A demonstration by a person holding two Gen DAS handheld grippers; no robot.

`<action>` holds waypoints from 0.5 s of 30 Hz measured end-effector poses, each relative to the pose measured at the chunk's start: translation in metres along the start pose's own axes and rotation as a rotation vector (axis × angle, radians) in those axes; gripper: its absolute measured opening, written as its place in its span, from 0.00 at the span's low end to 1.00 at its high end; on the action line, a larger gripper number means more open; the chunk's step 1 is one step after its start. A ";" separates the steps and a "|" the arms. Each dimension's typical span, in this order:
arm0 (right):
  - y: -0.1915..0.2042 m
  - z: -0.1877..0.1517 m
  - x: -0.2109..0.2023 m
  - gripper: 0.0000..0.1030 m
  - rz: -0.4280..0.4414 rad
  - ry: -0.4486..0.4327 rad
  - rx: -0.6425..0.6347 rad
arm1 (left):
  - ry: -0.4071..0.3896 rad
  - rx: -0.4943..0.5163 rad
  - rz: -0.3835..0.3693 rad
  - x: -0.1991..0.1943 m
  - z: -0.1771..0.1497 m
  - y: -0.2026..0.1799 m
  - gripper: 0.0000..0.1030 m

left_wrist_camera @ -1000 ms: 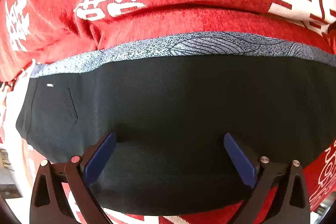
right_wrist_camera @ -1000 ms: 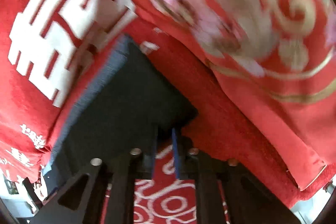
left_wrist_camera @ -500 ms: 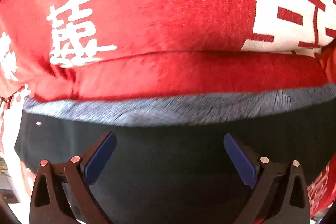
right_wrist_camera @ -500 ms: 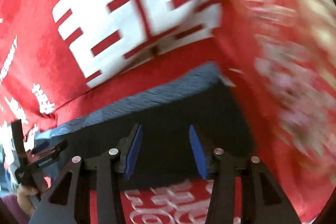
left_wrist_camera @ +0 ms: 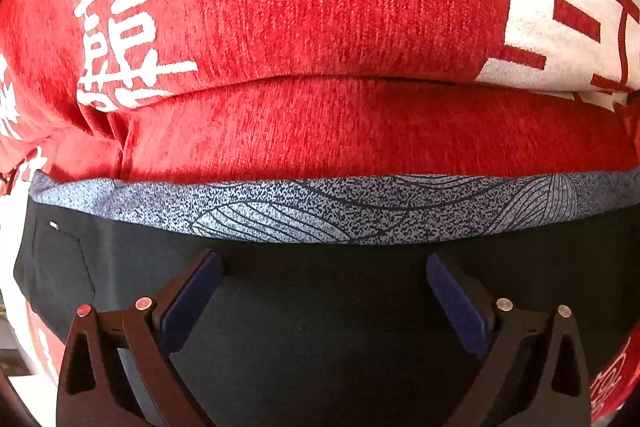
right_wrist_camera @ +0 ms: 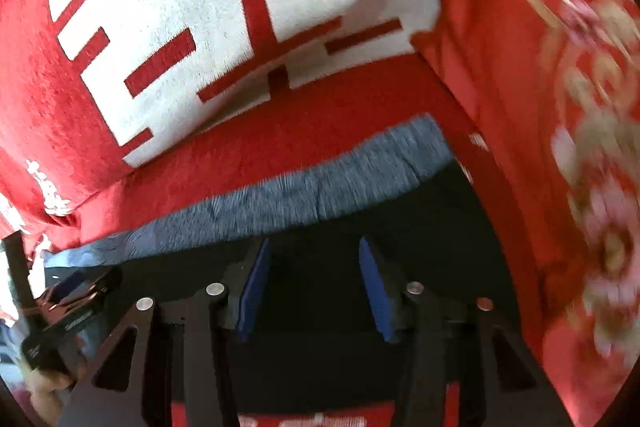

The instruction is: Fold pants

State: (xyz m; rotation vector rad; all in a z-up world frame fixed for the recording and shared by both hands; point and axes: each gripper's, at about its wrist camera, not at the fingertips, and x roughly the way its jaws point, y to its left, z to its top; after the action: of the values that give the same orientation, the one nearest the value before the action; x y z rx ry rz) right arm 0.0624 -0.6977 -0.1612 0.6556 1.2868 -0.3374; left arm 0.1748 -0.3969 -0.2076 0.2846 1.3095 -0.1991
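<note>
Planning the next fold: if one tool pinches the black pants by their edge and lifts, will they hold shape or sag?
The black pants lie thin and flat on the red cover, so they will probably sag. The grey patterned waistband looks thicker, perhaps slightly firmer. Probably light.

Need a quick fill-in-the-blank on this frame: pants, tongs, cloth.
1. The black pants lie on a ____ cloth with white characters.
2. The left tongs are ____.
3. The patterned band along the pants' far edge is ____.
4. The right tongs grip ____.

Missing: red; open; grey; nothing
</note>
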 end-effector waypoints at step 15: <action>-0.032 -0.069 -0.025 0.51 0.082 0.083 0.180 | 0.058 0.071 0.028 -0.021 -0.023 -0.012 1.00</action>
State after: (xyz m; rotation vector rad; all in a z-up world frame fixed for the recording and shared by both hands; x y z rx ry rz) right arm -0.0154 -0.6828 -0.1553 0.8799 1.3138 -0.3647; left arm 0.1445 -0.4008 -0.1936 0.3712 1.3573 -0.2159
